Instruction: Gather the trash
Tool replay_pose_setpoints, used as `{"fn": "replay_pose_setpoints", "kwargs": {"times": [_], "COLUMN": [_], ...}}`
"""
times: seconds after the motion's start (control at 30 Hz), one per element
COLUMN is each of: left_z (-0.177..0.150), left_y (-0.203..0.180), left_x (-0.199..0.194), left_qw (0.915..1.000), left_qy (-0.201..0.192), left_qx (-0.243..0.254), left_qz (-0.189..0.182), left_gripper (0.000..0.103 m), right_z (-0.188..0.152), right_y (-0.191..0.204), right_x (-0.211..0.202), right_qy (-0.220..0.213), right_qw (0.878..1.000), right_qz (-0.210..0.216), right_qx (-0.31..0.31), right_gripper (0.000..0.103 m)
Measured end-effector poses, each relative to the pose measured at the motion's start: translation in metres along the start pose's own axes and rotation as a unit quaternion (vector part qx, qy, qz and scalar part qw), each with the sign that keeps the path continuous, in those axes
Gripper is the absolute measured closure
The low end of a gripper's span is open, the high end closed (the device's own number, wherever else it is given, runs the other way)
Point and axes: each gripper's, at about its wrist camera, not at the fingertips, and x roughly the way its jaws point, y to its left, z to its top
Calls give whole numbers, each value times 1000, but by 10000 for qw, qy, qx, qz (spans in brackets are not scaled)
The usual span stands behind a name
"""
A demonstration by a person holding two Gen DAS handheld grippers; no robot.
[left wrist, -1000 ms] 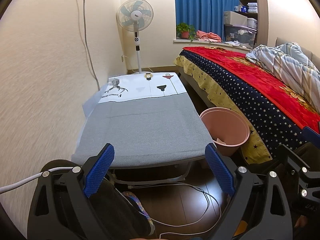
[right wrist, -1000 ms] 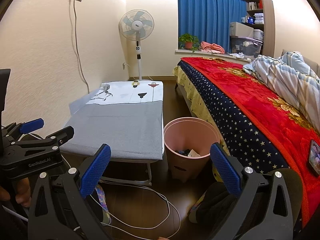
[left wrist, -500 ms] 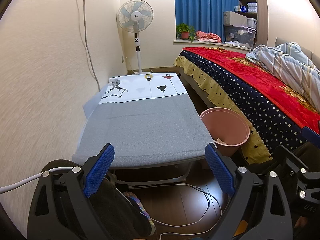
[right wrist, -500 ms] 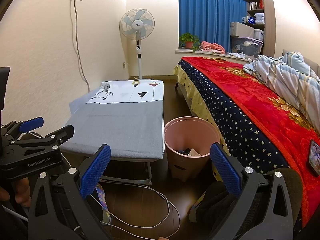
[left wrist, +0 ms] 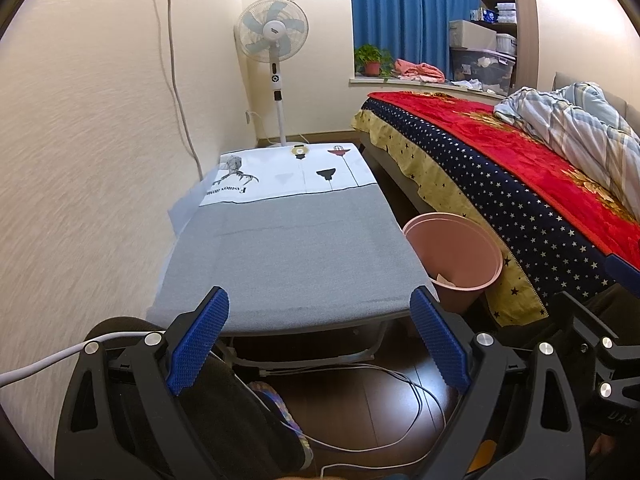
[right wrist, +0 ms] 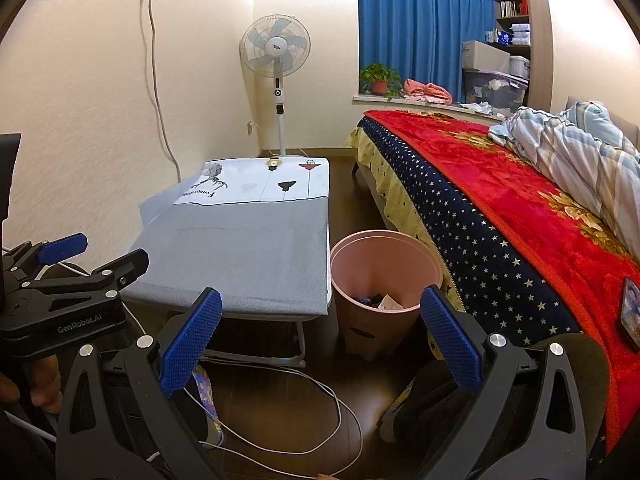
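A pink trash bin (right wrist: 384, 276) stands on the floor between the low table and the bed, with paper scraps and dark bits inside; it also shows in the left wrist view (left wrist: 456, 256). My left gripper (left wrist: 318, 340) is open and empty, held before the near edge of the low table (left wrist: 288, 264). My right gripper (right wrist: 320, 336) is open and empty, held low in front of the bin. The table top, grey and white cloth (right wrist: 248, 240), carries no loose trash that I can see.
A bed with a red and starred blanket (right wrist: 500, 208) runs along the right. A standing fan (right wrist: 276, 52) is at the far wall. White cables (right wrist: 320, 400) lie on the dark floor under the table. A phone (right wrist: 631, 312) lies on the bed edge.
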Motion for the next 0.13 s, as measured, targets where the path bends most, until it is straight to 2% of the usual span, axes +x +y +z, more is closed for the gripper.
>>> {"fn": "replay_pose_setpoints", "kwargs": {"times": [0.13], "left_z": [-1], "left_y": [-2], "left_x": [-1], "left_qw": [10000], "left_qy": [8], "left_qx": [1], "left_qz": [17], "left_gripper": [14], "right_z": [-1], "right_y": [0], "right_x": [2], "right_qy": [21], "right_qw": [10000], "right_qz": [13], "right_qx": [-1], "right_gripper": [5]}}
